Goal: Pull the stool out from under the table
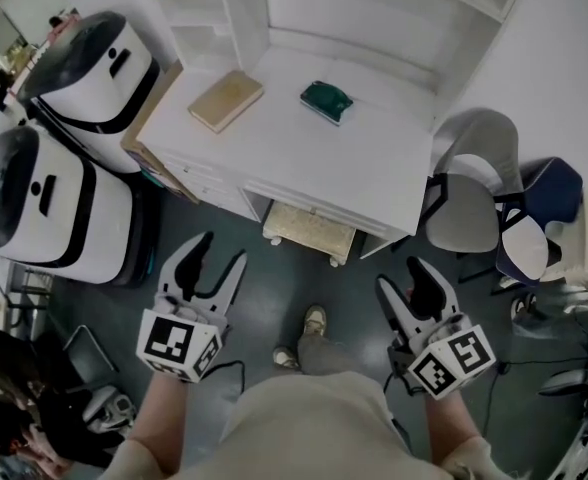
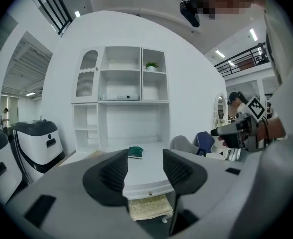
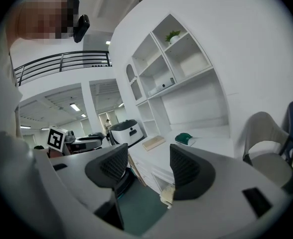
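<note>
The stool (image 1: 310, 230), with a pale yellow patterned cushion, is tucked under the front edge of the white table (image 1: 304, 158); only its front part and one leg show. It also shows low between the jaws as the stool (image 2: 147, 206) and at the stool (image 3: 167, 195). My left gripper (image 1: 218, 259) hangs open over the dark floor, short of the table and left of the stool, with nothing between its fingers. My right gripper (image 1: 402, 280) is open too, to the stool's right and nearer me, and holds nothing.
On the table lie a tan book (image 1: 226, 99) and a green object (image 1: 326, 101). Two white machines (image 1: 59, 193) stand at the left. A grey chair (image 1: 466, 196) and a blue chair (image 1: 539, 218) stand right of the table. My foot (image 1: 314, 320) is on the floor.
</note>
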`<state>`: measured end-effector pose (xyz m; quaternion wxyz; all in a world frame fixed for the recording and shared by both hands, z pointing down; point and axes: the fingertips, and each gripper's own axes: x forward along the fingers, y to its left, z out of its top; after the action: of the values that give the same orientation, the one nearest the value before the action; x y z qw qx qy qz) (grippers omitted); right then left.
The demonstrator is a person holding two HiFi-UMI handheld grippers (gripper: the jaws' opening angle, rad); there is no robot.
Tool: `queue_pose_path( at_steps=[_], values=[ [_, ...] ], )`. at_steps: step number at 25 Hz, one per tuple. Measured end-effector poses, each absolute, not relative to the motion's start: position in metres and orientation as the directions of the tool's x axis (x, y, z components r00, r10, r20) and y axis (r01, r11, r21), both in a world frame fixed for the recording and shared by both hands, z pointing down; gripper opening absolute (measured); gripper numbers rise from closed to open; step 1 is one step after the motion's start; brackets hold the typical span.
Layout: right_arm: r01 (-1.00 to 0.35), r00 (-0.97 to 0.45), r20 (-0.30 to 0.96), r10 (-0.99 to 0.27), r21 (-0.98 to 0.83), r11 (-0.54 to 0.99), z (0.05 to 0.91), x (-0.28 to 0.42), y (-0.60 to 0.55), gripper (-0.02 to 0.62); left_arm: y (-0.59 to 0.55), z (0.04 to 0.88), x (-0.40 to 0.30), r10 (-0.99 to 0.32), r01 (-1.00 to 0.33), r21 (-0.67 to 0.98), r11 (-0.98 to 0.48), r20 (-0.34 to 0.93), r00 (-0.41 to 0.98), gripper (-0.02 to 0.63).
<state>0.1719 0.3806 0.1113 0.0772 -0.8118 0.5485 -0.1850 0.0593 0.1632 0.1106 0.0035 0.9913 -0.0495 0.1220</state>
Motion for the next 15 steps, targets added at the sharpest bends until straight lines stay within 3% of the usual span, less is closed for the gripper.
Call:
queue_pose_path(
  at_steps=[15],
  values=[
    [-0.759, 0.327, 0.320, -0.889, -0.471, -0.449, 0.190, 0.244, 0.380, 0.273, 0.151, 0.164, 0.155, -0.021, -0.037, 0.035, -0.999, 0.389, 0.921, 0.242]
  ],
)
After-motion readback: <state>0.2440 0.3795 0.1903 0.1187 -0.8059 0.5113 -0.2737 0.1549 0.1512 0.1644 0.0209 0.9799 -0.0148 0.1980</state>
